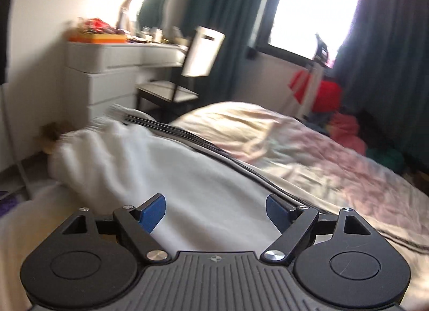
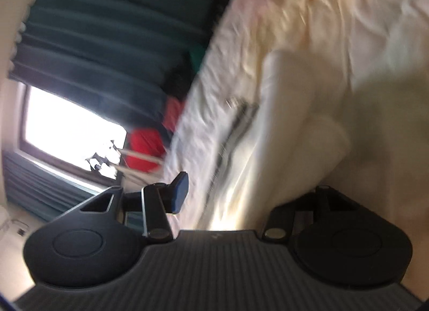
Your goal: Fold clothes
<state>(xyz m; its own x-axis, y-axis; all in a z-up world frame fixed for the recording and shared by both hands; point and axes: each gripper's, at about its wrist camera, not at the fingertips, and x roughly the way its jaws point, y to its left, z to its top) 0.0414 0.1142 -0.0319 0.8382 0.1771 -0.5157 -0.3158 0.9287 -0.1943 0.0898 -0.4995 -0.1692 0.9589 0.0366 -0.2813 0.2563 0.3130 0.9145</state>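
- Spreading the white garment [image 1: 166, 166] flat on the bed [image 1: 335, 155] looks like the step in hand; it lies rumpled across the near side, a dark-striped edge running along its far border.
- To do it well, I judge each hand should take a separate corner or hem, pull evenly so the cloth lies smooth, and only then bring one edge over.
- Both views are blurred, so fine folds cannot be read.
- The left gripper [image 1: 215, 210] hovers over the garment with its blue-padded fingers [image 1: 152, 212] spread wide, holding nothing.
- The right gripper [image 2: 241, 198] is tilted sideways near the cloth; one finger shows, the other is hidden behind pale fabric [image 2: 308, 128], so I cannot tell whether it grips.
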